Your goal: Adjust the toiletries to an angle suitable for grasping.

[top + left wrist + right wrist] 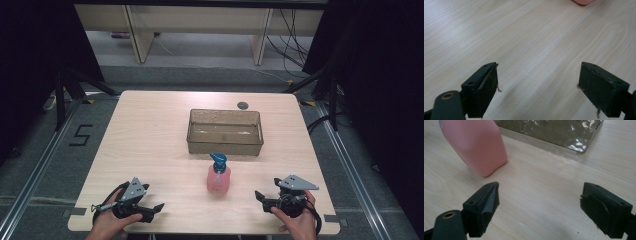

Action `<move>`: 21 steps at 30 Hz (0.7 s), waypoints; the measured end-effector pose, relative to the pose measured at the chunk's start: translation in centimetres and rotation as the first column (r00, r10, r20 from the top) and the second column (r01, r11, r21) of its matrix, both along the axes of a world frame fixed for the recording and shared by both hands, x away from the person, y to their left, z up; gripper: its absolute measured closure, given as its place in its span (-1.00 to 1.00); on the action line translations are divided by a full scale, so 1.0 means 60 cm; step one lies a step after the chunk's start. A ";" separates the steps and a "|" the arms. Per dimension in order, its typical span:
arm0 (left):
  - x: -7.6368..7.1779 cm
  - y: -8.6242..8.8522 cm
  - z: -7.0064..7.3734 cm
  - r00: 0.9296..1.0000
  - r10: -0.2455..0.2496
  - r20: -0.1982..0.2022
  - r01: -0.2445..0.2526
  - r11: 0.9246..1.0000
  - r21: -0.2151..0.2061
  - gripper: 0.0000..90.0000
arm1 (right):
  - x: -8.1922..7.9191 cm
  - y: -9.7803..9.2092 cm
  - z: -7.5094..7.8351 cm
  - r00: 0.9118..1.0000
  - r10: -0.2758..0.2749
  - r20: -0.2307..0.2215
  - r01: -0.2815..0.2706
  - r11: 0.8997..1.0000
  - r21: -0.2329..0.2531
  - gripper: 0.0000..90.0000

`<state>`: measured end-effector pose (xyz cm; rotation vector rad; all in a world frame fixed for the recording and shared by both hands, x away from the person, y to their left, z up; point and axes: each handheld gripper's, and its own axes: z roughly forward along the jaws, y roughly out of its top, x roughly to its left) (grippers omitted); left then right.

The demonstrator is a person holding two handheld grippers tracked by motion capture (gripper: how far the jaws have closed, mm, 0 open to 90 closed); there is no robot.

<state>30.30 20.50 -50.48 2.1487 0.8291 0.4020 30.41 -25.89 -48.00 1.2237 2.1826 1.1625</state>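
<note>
Pink soap bottle (218,179) upright, pump topmost

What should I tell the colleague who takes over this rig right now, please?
Left claw: open, holding nothing, low over the near left of the pale wooden table.
Right claw: open, holding nothing, near right, pointing toward the bottle.
Pink plastic pump bottle with blue dispenser top: upright on the table between the two claws, touched by neither.
Translucent brownish rectangular plastic bin: just behind the bottle, nothing visible inside.
Done: nothing yet, by the look of it.
Left: probably grasp the bottle and set it in the bin.
</note>
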 end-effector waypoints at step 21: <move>0.004 0.003 0.001 1.000 -0.013 0.017 0.013 0.999 0.034 -0.66 | 0.005 0.032 0.004 0.997 0.060 0.038 -0.062 0.997 0.053 -0.64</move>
